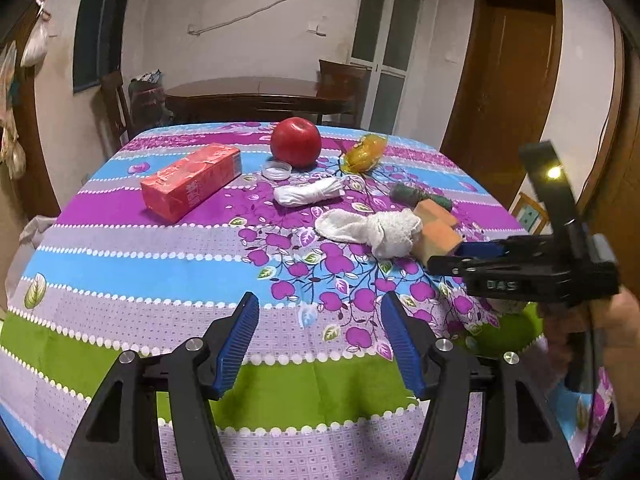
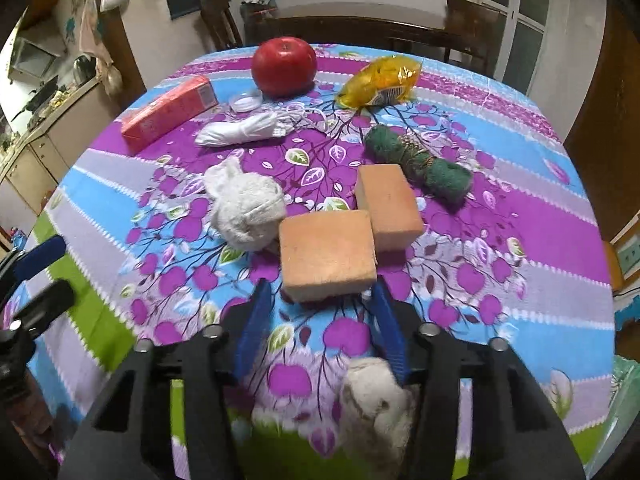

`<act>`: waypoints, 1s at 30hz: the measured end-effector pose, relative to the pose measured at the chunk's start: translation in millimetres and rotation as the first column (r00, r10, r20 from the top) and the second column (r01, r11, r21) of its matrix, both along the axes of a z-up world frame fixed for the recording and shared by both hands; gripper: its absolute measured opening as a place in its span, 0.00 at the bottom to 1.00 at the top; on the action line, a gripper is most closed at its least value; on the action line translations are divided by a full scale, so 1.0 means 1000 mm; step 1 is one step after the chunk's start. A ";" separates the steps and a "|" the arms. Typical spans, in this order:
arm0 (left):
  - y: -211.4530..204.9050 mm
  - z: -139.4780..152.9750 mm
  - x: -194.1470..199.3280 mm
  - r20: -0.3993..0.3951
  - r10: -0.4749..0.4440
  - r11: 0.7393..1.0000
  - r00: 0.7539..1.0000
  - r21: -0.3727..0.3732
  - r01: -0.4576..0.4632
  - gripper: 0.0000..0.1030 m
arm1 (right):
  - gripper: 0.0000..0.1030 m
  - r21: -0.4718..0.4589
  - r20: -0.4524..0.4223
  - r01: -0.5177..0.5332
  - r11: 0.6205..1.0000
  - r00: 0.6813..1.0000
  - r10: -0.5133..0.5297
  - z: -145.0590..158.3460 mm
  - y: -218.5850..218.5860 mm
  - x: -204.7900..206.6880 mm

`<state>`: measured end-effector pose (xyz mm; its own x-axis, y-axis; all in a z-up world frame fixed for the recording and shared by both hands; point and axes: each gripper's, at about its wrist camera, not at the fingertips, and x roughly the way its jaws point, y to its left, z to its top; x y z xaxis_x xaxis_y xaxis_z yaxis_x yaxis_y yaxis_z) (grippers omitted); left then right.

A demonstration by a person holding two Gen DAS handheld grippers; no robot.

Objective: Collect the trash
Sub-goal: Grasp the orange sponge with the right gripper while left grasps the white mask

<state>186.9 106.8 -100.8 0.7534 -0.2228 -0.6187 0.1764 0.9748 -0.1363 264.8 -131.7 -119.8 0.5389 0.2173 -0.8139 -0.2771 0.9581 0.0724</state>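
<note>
While the right gripper points down at the table with its blue ribbed pads spread, the near orange rectangular sponge block sits just ahead of the fingertips, not yet pinched. It lies touching a second orange sponge block behind it and just beside a crumpled white rag. Judging by its foam look, this block should be light, soft and springy; a squeeze across its two short sides, low down, ought to hold it without slipping. A dirty white wad lies under the right gripper, blurred and partly covered by the frame; what it is I cannot tell. The left gripper hangs over the near edge of the flowered tablecloth, its pads spread and nothing between them. Farther off lie a green scouring roll, a yellow crinkled wrapper, a red carton and a red apple.
</note>
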 end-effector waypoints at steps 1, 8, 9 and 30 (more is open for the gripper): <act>0.002 0.001 0.000 -0.001 0.003 1.000 1.000 -0.005 -0.003 0.63 | 0.36 0.009 0.006 -0.001 1.000 1.000 0.001 0.000 0.000 0.000; 0.006 0.024 0.015 0.037 -0.018 0.998 0.999 0.052 0.017 0.67 | 0.31 0.096 0.117 -0.043 0.994 0.993 0.032 0.034 -0.004 -0.048; 0.007 0.028 0.022 0.039 -0.027 0.998 0.999 0.053 0.025 0.68 | 0.31 0.115 0.127 -0.051 0.992 0.991 0.036 0.039 -0.006 -0.056; -0.044 -0.027 0.211 -0.115 -0.151 0.953 0.982 0.246 0.175 0.40 | 0.31 0.364 0.112 0.034 0.931 0.991 -0.080 0.039 -0.082 -0.193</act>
<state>398.3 62.6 -127.4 0.6559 -0.1644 -0.7367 0.3339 0.9385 0.0879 71.8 -213.9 -80.4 0.6494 0.4499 -0.6131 -0.2517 0.8879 0.3850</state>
